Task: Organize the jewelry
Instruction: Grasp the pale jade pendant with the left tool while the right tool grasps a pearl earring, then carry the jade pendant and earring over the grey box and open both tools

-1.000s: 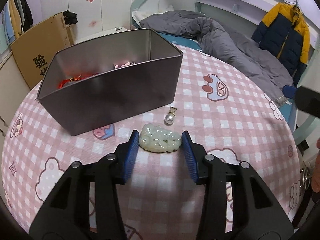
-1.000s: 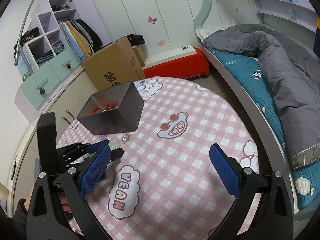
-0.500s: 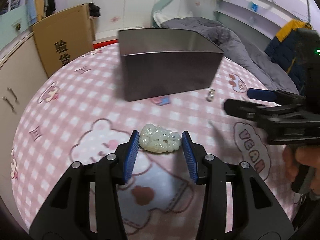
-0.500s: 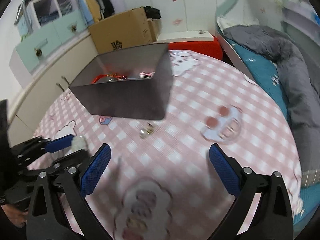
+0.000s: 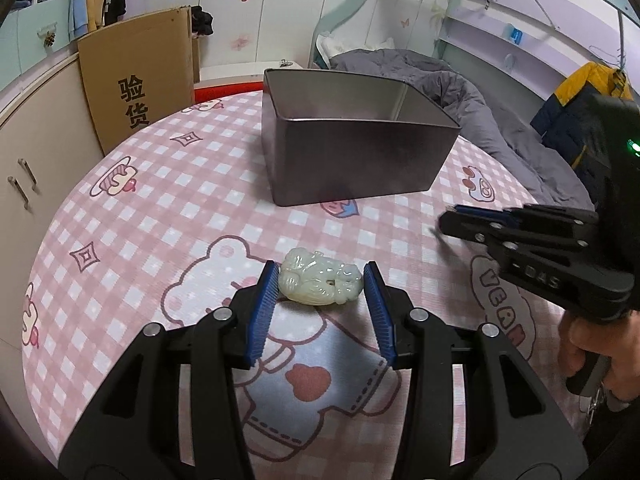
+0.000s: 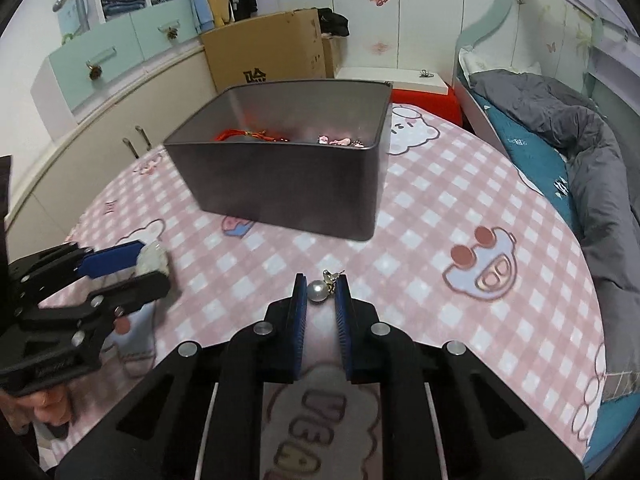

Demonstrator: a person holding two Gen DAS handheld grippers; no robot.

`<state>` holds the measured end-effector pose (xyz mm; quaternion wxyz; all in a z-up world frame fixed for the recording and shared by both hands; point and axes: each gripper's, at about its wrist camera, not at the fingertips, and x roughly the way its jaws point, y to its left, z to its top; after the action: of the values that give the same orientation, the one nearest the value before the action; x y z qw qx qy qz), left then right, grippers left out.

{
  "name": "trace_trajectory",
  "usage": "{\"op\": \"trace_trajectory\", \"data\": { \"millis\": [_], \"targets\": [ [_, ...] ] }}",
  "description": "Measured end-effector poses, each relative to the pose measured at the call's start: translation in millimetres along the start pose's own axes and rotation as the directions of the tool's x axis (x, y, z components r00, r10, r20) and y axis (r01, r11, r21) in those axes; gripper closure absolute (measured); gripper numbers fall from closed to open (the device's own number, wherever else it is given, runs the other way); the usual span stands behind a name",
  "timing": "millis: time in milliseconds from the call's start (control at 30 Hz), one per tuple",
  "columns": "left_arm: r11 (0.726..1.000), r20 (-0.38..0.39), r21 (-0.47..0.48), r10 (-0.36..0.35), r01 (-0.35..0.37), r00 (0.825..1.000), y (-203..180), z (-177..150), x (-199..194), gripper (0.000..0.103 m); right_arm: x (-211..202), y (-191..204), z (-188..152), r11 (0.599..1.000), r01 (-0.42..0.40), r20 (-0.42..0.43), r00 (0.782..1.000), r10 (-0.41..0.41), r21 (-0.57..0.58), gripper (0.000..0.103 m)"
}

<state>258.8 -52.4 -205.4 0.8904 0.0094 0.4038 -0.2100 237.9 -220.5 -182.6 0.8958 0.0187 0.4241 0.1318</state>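
Note:
My left gripper point(image 5: 320, 286) is shut on a pale green jade pendant point(image 5: 320, 283) and holds it above the pink checked table. It also shows in the right wrist view point(image 6: 120, 268) at the left, with the jade point(image 6: 154, 260) between its pads. My right gripper point(image 6: 321, 294) is shut on a pearl earring point(image 6: 317, 291) with a small gold fitting. It appears in the left wrist view point(image 5: 452, 220) at the right, where the pearl is hidden. The dark metal box point(image 6: 372, 152) stands beyond both grippers and holds a red cord piece point(image 6: 240, 135) and pink jewelry point(image 6: 340, 141).
The round table point(image 5: 160, 208) has a pink checked cloth with cartoon prints. A cardboard box point(image 5: 136, 76) and cabinets point(image 6: 100, 56) stand behind the table at the left. A bed with a grey duvet point(image 6: 560, 120) lies to the right.
My left gripper has lifted the jade pendant and drawn back from the box. My right gripper has come in, closed from wide open and now grips the pearl earring.

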Motion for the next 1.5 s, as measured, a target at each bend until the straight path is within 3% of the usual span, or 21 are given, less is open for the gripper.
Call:
{"op": "trace_trajectory", "data": {
  "millis": [400,700,867,1067,1367,1433,1467,1500],
  "targets": [
    [1.0,0.114,0.01,-0.015,0.014,0.993,-2.2,21.2,-55.2,0.061,-78.2,21.2,22.8,0.998,-0.06,0.146,0.987,0.064,-0.033,0.09],
    [0.998,0.267,0.057,-0.011,-0.004,0.964,-3.8,73.3,-105.9,0.061,-123.2,21.4,64.0,0.996,-0.045,0.268,0.961,0.063,-0.074,0.09],
    [0.997,0.316,0.075,-0.025,0.001,0.948,-8.2,99.9,-116.8,0.061,-138.5,20.8,88.8,0.995,-0.034,0.32,0.945,0.061,-0.089,0.09],
    [0.997,0.303,0.068,-0.061,0.043,0.951,-8.1,127.1,-102.6,0.061,-132.7,15.6,116.2,0.995,-0.059,0.336,0.938,0.083,-0.082,0.09],
    [0.991,0.211,0.058,-0.133,0.124,0.968,-8.8,150.5,-47.2,0.06,-65.5,-1.3,140.5,0.992,-0.124,0.225,0.966,0.126,-0.022,0.09],
    [0.992,0.191,0.042,-0.124,0.118,0.974,-6.5,154.7,-34.4,0.052,-48.5,-7.9,142.6,0.99,-0.141,0.194,0.971,0.137,0.009,0.089],
    [0.994,0.189,0.03,-0.108,0.104,0.976,-4.1,157.0,-29.3,0.033,-44.8,-10.3,142.1,0.989,-0.149,0.183,0.973,0.143,0.02,0.087],
    [0.996,0.195,0.017,-0.086,0.084,0.977,-1.9,157.8,-28.3,0.02,-40.4,-14.0,141.6,0.986,-0.162,0.175,0.973,0.153,0.039,0.076]
  ]
}}
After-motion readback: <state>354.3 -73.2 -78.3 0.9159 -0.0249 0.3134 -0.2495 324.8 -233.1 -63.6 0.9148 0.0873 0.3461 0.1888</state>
